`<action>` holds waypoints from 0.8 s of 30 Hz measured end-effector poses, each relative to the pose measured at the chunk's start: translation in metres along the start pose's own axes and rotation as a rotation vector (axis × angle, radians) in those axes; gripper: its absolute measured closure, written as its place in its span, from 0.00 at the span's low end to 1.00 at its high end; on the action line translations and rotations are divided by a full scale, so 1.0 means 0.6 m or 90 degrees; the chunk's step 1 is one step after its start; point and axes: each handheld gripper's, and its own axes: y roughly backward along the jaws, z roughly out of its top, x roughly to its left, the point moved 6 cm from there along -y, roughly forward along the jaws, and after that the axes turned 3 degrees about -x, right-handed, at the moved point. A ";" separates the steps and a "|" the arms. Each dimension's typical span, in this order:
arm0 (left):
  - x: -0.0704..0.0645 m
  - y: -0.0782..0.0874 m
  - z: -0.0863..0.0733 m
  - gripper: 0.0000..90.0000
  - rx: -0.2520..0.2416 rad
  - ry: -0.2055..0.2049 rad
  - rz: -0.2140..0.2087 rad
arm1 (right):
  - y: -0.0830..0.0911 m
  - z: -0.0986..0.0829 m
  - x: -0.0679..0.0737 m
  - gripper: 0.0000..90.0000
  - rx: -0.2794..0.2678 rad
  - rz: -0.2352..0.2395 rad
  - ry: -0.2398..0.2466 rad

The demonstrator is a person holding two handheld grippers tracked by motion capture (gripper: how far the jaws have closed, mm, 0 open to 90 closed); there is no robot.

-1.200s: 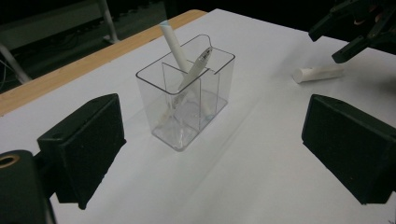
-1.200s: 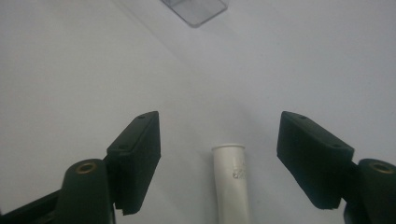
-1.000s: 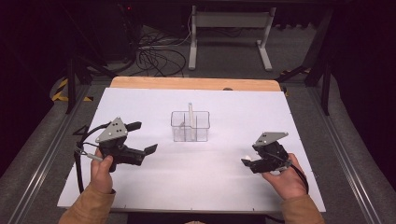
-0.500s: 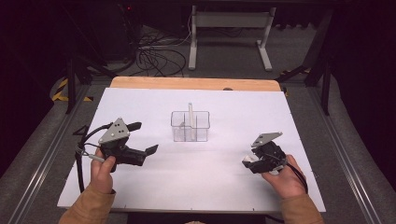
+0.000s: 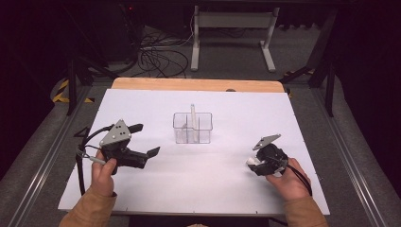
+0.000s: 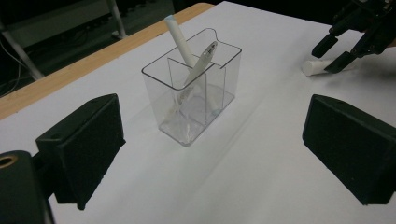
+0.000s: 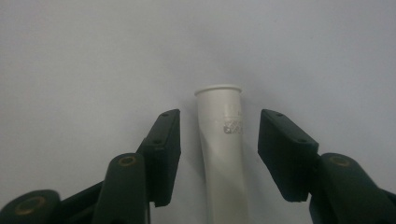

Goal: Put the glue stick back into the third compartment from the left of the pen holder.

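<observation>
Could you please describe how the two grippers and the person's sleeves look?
Both the left gripper and the right gripper are black, each with a grey three-cornered plate on top and a black trailing cable. Their jaws are flat rectangular black pads with small screw holes and brass-coloured pivots. The sleeves are tan.

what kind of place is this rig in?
Likely a lab or data-capture workspace, not a home. A table covered in plain white sheet stands on a grey floor with tangled cables and a metal stand behind, in dark surroundings. A person holds a camera-bearing claw in each hand: left claw, right claw.
</observation>
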 end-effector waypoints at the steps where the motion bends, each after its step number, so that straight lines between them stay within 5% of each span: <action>1: 0.000 0.000 0.000 0.07 0.000 0.000 0.000 | -0.002 -0.001 0.000 0.58 0.003 0.002 -0.001; 13: 0.000 0.001 0.000 0.07 -0.001 0.003 -0.001 | -0.015 -0.009 -0.001 0.73 0.039 0.011 0.000; 24: -0.001 0.001 0.001 0.07 -0.002 -0.002 -0.002 | -0.016 -0.007 0.001 0.75 0.050 0.000 0.000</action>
